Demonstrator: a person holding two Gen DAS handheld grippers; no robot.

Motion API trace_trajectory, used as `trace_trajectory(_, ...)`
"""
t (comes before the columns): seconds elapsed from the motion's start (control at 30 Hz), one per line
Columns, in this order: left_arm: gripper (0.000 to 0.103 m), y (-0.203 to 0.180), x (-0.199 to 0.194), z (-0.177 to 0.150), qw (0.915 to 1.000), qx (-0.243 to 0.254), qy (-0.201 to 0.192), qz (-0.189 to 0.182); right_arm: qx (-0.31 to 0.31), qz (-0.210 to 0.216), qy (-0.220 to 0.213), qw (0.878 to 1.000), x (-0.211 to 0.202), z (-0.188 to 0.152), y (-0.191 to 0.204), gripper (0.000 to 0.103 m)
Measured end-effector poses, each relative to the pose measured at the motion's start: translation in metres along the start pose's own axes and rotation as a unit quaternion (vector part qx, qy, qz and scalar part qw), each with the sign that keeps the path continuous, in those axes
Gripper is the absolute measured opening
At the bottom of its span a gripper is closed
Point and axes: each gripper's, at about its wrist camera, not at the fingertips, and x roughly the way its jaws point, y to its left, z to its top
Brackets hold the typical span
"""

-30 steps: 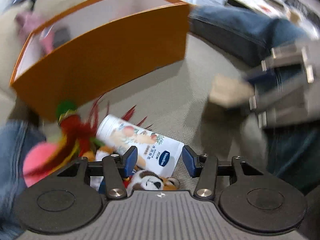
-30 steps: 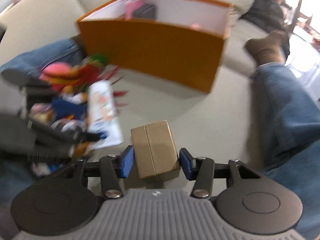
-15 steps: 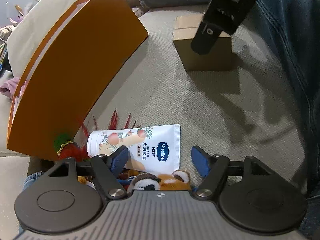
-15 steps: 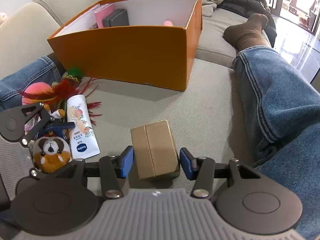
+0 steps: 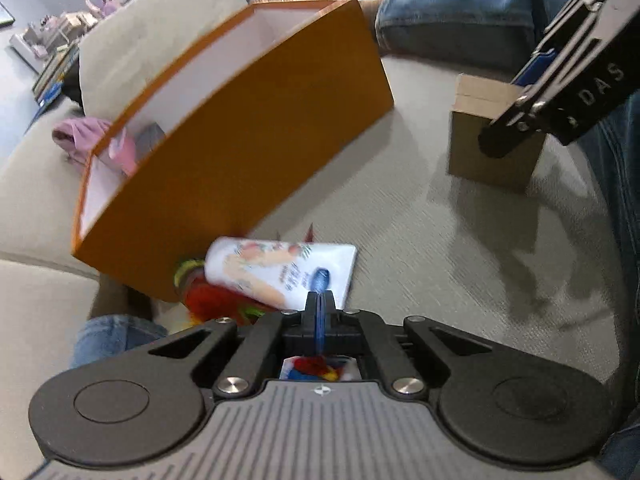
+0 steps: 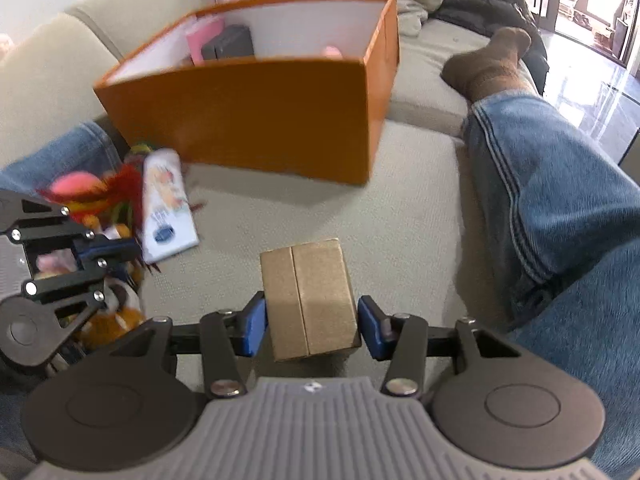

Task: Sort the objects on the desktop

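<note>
Beige sofa cushions (image 6: 408,216) serve as the work surface, with a person's denim-clad legs (image 6: 560,200) stretched along one side and an orange box (image 6: 256,120) standing open towards the back; a pink item and a dark grey one are already seen inside it. Just in front of the box a heap of unsorted things is left: a white lotion tube (image 5: 280,276) lying flat, a red feathered toy (image 6: 116,192) against it, and a small plush animal (image 6: 116,312) partly hidden under the left gripper (image 5: 319,300).

The left gripper is seen with its blue pads pressed together, its jaws having just snapped closed, and nothing is visibly caught between them; the tube lies just beyond the tips. The right gripper (image 6: 311,326) is set around a small cardboard box (image 6: 308,296), which rests on the cushion; both pads are close to its sides, and whether they press on it cannot be told.

Several slips can be expected from here. The carton may be dropped or twisted if it is lifted before the pads bite, since its faces are smooth. The tube may be nudged further under the feathers by a shut gripper pushed forward. The soft cushion may let the orange box tip if its wall is struck in passing.
</note>
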Motion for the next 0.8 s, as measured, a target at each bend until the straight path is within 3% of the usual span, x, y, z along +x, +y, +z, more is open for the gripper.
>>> trace_trajectory(0.03, 0.001, -0.003, -0.003, 0.000, 0.9999, 0.014, -0.003, 0.006, -0.001, 0.006, -0.003, 1.000, 0.000, 0.003, 0.001, 0.050)
trace_trajectory(0.07, 0.008, -0.010, -0.003, 0.000, 0.9989, 0.045, -0.007, 0.013, -0.003, 0.008, -0.005, 1.000, 0.000, 0.007, 0.004, 0.050)
trace_trajectory(0.1, 0.023, -0.016, -0.002, -0.001, 0.9975, 0.069, -0.005, 0.016, -0.006, 0.007, -0.006, 1.000, 0.001, 0.010, 0.006, 0.050)
trace_trajectory(0.17, 0.039, -0.025, 0.003, -0.007, 0.9951, 0.097, 0.001, 0.021, -0.016, 0.004, -0.011, 1.000, 0.002, 0.012, 0.011, 0.050)
trace_trajectory(0.2, 0.040, -0.028, 0.009, -0.007, 0.9942, 0.105, 0.005, 0.024, -0.018, 0.006, -0.011, 1.000, 0.003, 0.014, 0.013, 0.050)
trace_trajectory(0.33, 0.040, -0.035, 0.032, -0.008, 0.9889, 0.137, 0.025, 0.052, -0.010, 0.021, -0.003, 1.000, 0.007, 0.015, 0.015, 0.050)
trace_trajectory(0.5, 0.040, -0.040, 0.042, -0.010, 0.9824, 0.163, 0.014, 0.091, -0.014, 0.011, 0.008, 1.000, 0.015, 0.016, 0.017, 0.051)
trace_trajectory(0.67, 0.021, -0.034, 0.039, -0.008, 0.9865, 0.143, 0.003, 0.080, -0.015, 0.008, 0.016, 1.000, 0.018, 0.015, 0.017, 0.051)
trace_trajectory(0.8, 0.006, -0.023, 0.015, -0.001, 0.9883, 0.113, -0.035, 0.097, -0.017, 0.005, 0.020, 1.000, 0.019, 0.015, 0.016, 0.051)
